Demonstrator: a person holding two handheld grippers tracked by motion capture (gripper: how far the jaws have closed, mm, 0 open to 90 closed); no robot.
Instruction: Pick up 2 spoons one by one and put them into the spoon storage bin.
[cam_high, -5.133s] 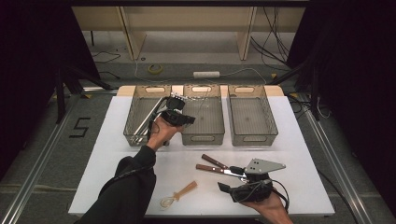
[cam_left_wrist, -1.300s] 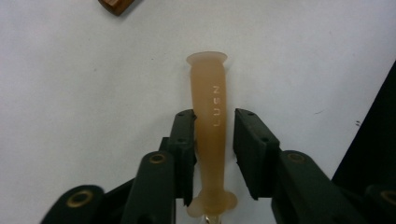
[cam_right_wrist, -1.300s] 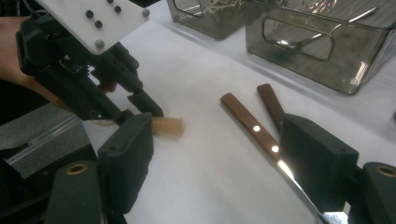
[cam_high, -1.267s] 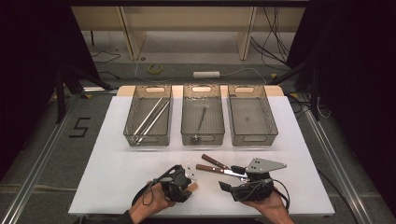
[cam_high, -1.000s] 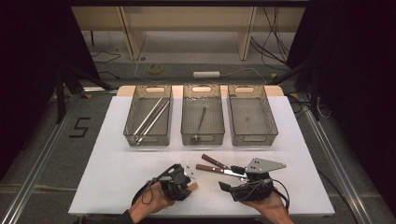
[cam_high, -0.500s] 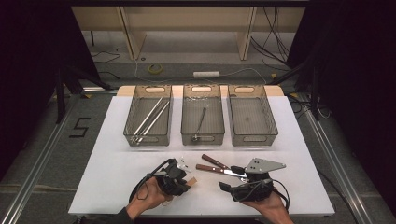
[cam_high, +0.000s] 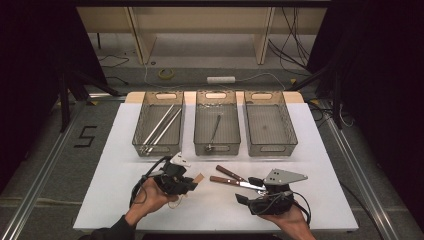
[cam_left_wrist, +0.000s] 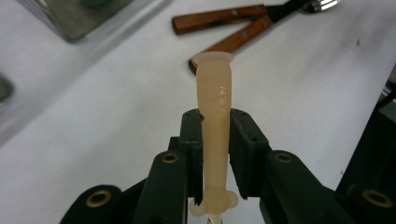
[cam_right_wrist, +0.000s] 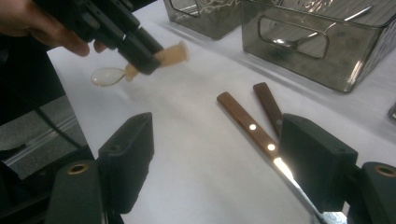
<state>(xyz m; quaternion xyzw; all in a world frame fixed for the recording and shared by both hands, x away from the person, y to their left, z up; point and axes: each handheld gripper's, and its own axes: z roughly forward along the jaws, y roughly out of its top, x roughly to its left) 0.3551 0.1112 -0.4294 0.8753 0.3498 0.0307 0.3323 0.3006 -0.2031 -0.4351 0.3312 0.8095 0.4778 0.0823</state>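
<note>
My left gripper (cam_high: 192, 184) is pinching the pale plastic spoon (cam_left_wrist: 215, 121) by its handle; in the left gripper view both jaws press against the handle's sides, with its flat end sticking out past them toward 12 o'clock. In the right gripper view the spoon's clear bowl (cam_right_wrist: 106, 76) hangs behind my left gripper, and it looks raised off the white table (cam_high: 110, 165), though I cannot be sure from that angle. Compared with 5.1 s ago, when my left hand was up at the left bin (cam_high: 159, 124) and the spoon lay on the table near the front edge, the left gripper has come back to the near side and taken the spoon. Over the last 1.3 s it has shifted from beside my right hand toward 11 o'clock, a little farther up the table. My right gripper (cam_high: 252, 191) has not moved in that time: it rests at about 5 o'clock on the table with its jaws spread wide, and the 2 wooden-handled utensils (cam_high: 231, 176) lie just ahead of it. One brown handle runs between its jaws in the right gripper view, untouched. The 3 bins sit in a row at 12 o'clock, the middle bin (cam_high: 216, 128) with 1 metal utensil, the right bin (cam_high: 270, 129) bare.
</note>
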